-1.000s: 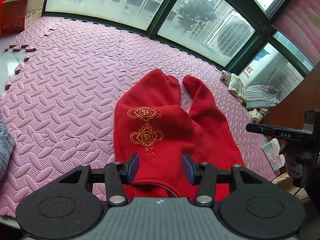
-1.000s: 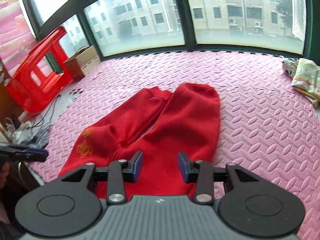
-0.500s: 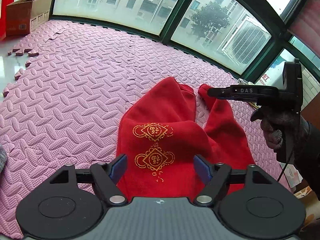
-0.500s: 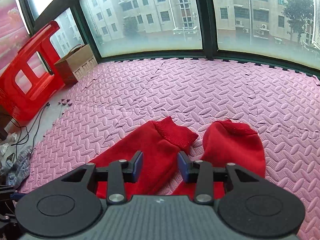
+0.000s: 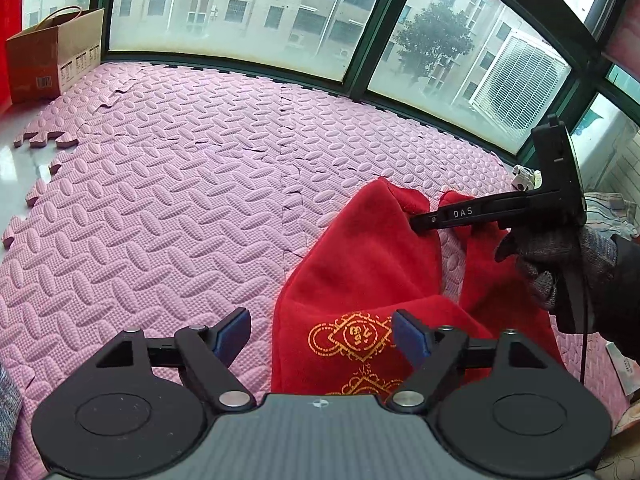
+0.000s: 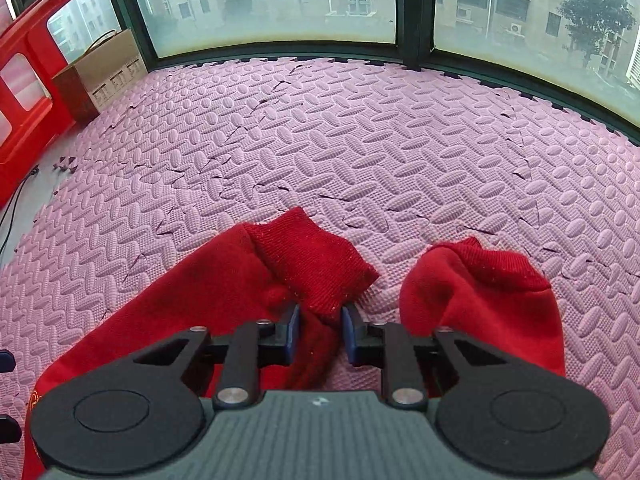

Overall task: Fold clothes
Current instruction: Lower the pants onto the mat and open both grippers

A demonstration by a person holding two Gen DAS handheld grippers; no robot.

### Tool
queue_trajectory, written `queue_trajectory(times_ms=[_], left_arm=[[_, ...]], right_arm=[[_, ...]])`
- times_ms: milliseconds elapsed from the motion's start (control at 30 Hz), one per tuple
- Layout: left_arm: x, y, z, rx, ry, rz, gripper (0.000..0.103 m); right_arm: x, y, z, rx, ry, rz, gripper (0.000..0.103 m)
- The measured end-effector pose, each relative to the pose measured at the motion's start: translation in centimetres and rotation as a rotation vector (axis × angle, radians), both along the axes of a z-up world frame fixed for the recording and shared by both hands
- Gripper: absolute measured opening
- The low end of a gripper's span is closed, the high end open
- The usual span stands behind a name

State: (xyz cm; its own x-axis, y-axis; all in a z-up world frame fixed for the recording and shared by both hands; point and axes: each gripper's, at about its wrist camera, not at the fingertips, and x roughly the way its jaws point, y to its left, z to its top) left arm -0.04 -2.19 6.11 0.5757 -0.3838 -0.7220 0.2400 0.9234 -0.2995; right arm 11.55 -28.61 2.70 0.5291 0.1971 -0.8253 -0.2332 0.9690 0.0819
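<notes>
Bare pink mat (image 5: 160, 200) left of red trousers (image 5: 360, 272).

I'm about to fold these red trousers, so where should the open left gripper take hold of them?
Probably the waist end of the red trousers, at the outer edge left of the gold emblem. That edge lies flat on the mat between the open pads of the left gripper, so come straight down from above.
</notes>
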Motion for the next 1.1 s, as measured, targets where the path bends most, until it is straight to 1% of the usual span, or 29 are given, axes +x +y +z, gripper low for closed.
queue_trajectory(times_ms=[100, 233, 267, 300, 367, 400, 433, 467, 500, 633, 700, 800, 867, 967, 1000, 1067, 1100], left_arm=[[1.4, -0.3, -0.2, 0.01, -0.004, 0.009, 0.08], [3.0, -0.8, -0.3, 0.039, -0.019, 0.027, 0.079], [3.4, -0.9, -0.3, 0.049, -0.024, 0.032, 0.079], [3.8, -1.1, -0.4, 0.059, -0.031, 0.037, 0.079], [4.6, -1.5, -0.5, 0.082, -0.043, 0.044, 0.079], [4.9, -1.7, -0.5, 0.098, -0.05, 0.046, 0.079], [5.2, -2.0, -0.6, 0.112, -0.057, 0.045, 0.079], [5.5, -2.3, -0.7, 0.125, -0.065, 0.041, 0.079], [5.8, -2.6, -0.9, 0.138, -0.071, 0.035, 0.079], [6.8, -4.0, -1.6, 0.196, -0.093, -0.001, 0.079], [7.3, -4.5, -2.1, 0.219, -0.09, -0.011, 0.079], [7.9, -4.9, -3.1, 0.243, -0.068, -0.013, 0.079], [8.1, -5.0, -3.5, 0.257, -0.057, -0.012, 0.079], [7.9, -5.2, -3.6, 0.262, -0.054, -0.017, 0.08], [7.8, -5.4, -3.6, 0.261, -0.055, -0.02, 0.08], [7.6, -5.7, -3.4, 0.256, -0.056, -0.025, 0.08], [7.5, -5.9, -3.3, 0.255, -0.057, -0.028, 0.08]], right_arm=[[1.1, 1.2, 1.4, -0.048, -0.068, 0.058, 0.011], [3.8, 3.6, 3.4, -0.118, -0.195, 0.133, 0.011], [4.5, 3.9, 3.7, -0.127, -0.219, 0.146, 0.011], [5.3, 4.1, 3.7, -0.125, -0.221, 0.152, 0.012], [6.3, 4.2, 3.6, -0.125, -0.211, 0.139, 0.014], [6.9, 4.1, 3.7, -0.145, -0.209, 0.133, 0.016], [7.0, 3.6, 4.0, -0.143, -0.215, 0.129, 0.016], [7.0, 3.0, 4.4, -0.132, -0.223, 0.124, 0.018], [6.7, 2.0, 4.7, -0.131, -0.221, 0.115, 0.021], [5.1, -2.3, 5.9, -0.142, -0.202, 0.076, 0.023], [4.3, -4.6, 6.2, -0.15, -0.189, 0.047, 0.023], [2.5, -8.2, 5.5, -0.157, -0.14, -0.009, 0.023], [1.8, -9.8, 4.9, -0.158, -0.113, -0.039, 0.023], [0.3, -13.0, 2.8, -0.102, -0.053, -0.119, 0.023], [0.0, -13.8, 2.2, -0.066, -0.036, -0.141, 0.023], [-0.1, -14.6, 1.1, 0.002, -0.018, -0.169, 0.023], [-0.1, -14.6, 0.7, 0.019, -0.016, -0.175, 0.023]])
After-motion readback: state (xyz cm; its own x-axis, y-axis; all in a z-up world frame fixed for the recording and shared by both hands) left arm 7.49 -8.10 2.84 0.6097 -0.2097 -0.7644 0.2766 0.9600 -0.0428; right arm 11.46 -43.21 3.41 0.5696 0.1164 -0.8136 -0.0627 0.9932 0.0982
